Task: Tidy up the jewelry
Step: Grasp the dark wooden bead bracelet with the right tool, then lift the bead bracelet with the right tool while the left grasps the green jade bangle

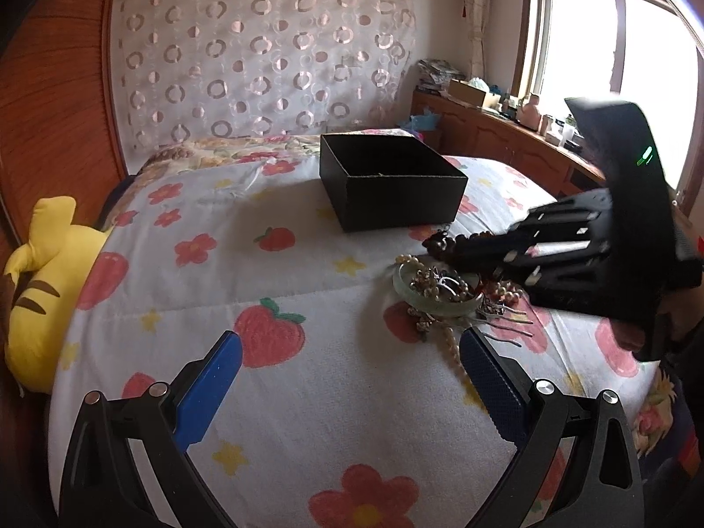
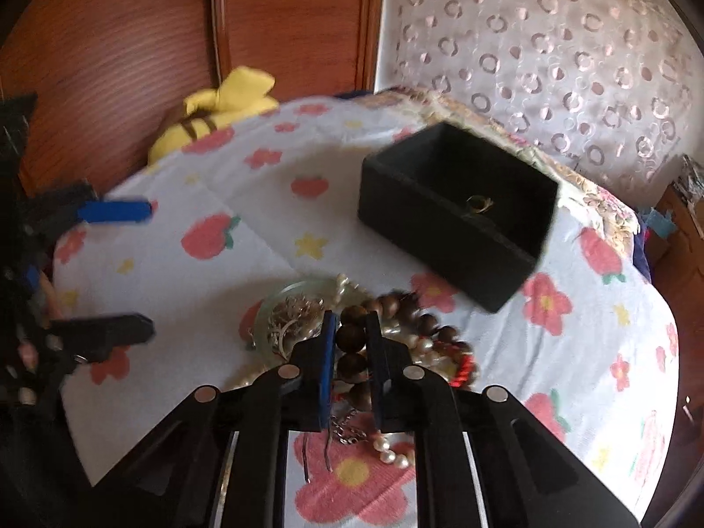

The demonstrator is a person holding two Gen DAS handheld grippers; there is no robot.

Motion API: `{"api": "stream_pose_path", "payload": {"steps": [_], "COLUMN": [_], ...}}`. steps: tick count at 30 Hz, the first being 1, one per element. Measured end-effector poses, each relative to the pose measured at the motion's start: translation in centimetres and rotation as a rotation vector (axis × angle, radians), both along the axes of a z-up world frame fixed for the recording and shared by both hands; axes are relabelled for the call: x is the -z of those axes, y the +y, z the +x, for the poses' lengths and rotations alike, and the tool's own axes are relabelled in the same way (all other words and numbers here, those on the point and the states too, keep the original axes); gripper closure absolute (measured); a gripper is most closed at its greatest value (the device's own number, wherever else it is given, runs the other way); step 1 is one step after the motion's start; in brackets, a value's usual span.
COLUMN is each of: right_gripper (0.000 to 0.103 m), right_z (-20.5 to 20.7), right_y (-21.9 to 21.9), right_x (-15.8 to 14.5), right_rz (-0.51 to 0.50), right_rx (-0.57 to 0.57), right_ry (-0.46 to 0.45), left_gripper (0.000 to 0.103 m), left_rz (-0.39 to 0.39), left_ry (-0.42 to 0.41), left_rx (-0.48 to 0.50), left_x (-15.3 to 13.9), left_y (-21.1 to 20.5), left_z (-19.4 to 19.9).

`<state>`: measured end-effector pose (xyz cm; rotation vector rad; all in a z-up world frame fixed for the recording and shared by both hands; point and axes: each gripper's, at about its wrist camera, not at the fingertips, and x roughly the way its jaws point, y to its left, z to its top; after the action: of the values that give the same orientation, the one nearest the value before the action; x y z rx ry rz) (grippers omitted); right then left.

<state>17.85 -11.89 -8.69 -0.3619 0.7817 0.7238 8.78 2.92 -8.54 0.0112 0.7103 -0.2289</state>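
On the flowered blanket point(image 1: 308, 418), the right gripper point(image 2: 352, 330) is clamped on a wooden bead bracelet point(image 2: 352, 339). The left gripper point(image 1: 352, 352) hangs spread wide, holding nothing, near the black box point(image 1: 391, 185).

Your left claw point(image 1: 350, 389) has matte black linkage arms, round silver pivot screws and blue fingers point(image 1: 207, 391), the inner one showing a dimpled grip face. Your right claw point(image 2: 352, 352) is built the same: black frame, silver screws, narrow blue pads. A small green light glows on its black housing.
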Motion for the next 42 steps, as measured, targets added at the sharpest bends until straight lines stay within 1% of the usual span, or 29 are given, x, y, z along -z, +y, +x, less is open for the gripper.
{"api": "stream_pose_path", "payload": {"steps": [4,7,12,16,19,22,26,30,33,36,38,39,42], "right_gripper": [0.088,0.088,0.088,0.088,0.088,0.088,0.088,0.088,0.088,0.088,0.088,0.088,0.088], "right_z": [-0.9,-1.2,-1.5,-1.7,-1.5,-1.4,-1.7,-2.4,-2.3,-2.0,-1.7,-1.8,-1.7], "right_y": [-2.2,-3.8,-6.0,-7.0,-7.5,-8.4,-9.4,-10.6,-11.1,-10.8,-10.9,-11.0,-11.0], "right_x": [-2.9,-4.6,-5.9,-6.2,-5.8,-5.2,-3.6,-2.0,-0.7,0.6,0.8,0.7,0.9], "right_rz": [0.073,0.096,0.11,0.091,0.055,0.045,0.065,0.11,0.157,0.159,0.167,0.184,0.179], "right_rx": [0.029,0.049,0.077,0.108,0.138,0.17,0.199,0.235,0.26,0.269,0.27,0.274,0.284], "right_ry": [-0.063,-0.103,-0.143,-0.179,-0.19,-0.184,-0.164,-0.15,-0.123,-0.102,-0.083,-0.092,-0.076], "left_gripper": [0.008,0.008,0.008,0.008,0.008,0.008,0.008,0.008,0.008,0.008,0.008,0.008,0.008], "left_rz": [0.007,0.011,0.017,0.024,0.022,0.018,0.024,0.035,0.042,0.059,0.076,0.081,0.09], "left_ry": [0.003,0.005,0.01,0.015,0.013,0.014,0.022,0.038,0.061,0.089,0.106,0.113,0.126], "left_rx": [0.01,0.02,0.034,0.038,0.041,0.05,0.067,0.1,0.13,0.157,0.175,0.184,0.211], "left_x": [0.1,0.1,0.2,0.3,0.3,0.3,0.3,0.3,0.3,0.5,0.7,0.7,0.8], "left_y": [-0.5,-0.9,-1.5,-1.8,-2.0,-2.2,-2.8,-3.8,-4.8,-5.6,-6.1,-6.3,-6.8], "left_z": [-0.2,-0.2,-0.1,0.1,0.2,0.4,1.0,2.2,3.5,4.7,5.4,5.6,6.0]}}
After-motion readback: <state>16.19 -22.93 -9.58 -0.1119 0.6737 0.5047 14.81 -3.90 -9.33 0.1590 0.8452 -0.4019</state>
